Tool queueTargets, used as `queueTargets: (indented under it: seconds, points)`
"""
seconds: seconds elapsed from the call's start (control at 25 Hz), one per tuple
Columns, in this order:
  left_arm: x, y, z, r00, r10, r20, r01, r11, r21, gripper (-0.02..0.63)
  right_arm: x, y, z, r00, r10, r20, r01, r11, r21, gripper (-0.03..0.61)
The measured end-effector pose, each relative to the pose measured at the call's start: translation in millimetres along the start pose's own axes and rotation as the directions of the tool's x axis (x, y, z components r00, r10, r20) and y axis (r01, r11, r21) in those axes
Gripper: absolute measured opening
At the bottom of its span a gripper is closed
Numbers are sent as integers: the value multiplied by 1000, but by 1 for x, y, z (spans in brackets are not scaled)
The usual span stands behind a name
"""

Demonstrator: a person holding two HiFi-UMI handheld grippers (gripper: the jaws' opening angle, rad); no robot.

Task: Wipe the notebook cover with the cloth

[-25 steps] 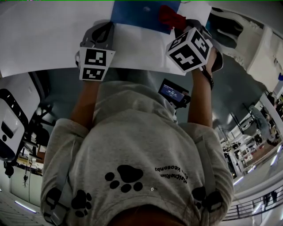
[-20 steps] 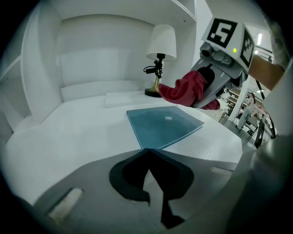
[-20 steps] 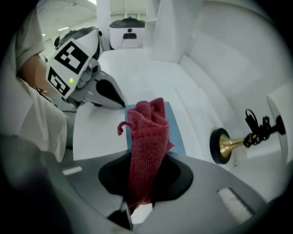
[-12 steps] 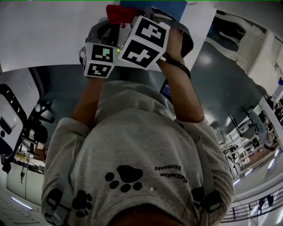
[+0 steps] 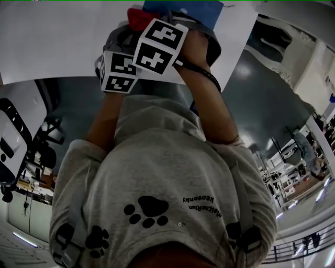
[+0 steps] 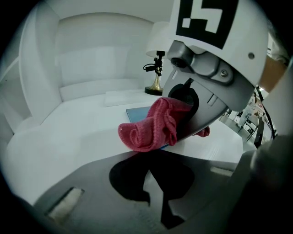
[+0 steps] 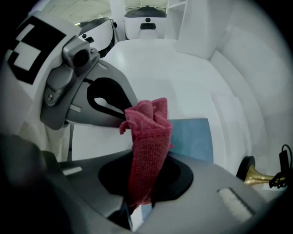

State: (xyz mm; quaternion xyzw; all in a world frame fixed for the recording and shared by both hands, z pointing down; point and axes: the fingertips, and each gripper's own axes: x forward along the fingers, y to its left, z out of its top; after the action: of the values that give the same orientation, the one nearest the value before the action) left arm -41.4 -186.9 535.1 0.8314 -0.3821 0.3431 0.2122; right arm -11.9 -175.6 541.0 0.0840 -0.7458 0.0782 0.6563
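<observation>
A red cloth [image 7: 147, 151] hangs bunched from my right gripper [image 7: 139, 203], which is shut on its lower end. The blue notebook [image 7: 194, 137] lies flat on the white table behind the cloth. In the left gripper view the same cloth [image 6: 153, 125] hovers just past my left gripper [image 6: 151, 185], whose jaws stand together with nothing between them. The notebook [image 6: 137, 113] shows only as a blue corner behind the cloth. From the head view both marker cubes sit side by side, with the cloth [image 5: 137, 17] and notebook [image 5: 194, 11] at the top edge.
A brass-footed black stand [image 6: 157, 75] rises behind the notebook, with a white sheet [image 6: 123, 97] lying to its left. The white table [image 5: 57, 47] ends at a near edge by my body. White robot shells [image 7: 146, 20] stand beyond the table's far side.
My right gripper has carried the cloth leftward from the notebook's right side until it is right beside the left gripper. The left gripper has barely moved.
</observation>
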Motion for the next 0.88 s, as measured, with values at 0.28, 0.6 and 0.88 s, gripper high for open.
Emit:
queueTargets:
  seconds: [0.28, 0.6, 0.88]
  points:
    - [-1, 2, 1, 1000, -1, -11, 0, 1000, -1, -2, -5, 0, -52, 999, 17, -38, -13, 996, 90, 80]
    - [-1, 4, 0, 1000, 0, -12, 0, 1000, -2, -2, -10, 0, -108, 996, 16, -89, 0, 985, 175, 79]
    - [-3, 4, -2, 1000, -1, -12, 0, 1000, -3, -2, -15, 2, -143, 992, 9, -129, 21, 972, 233, 78]
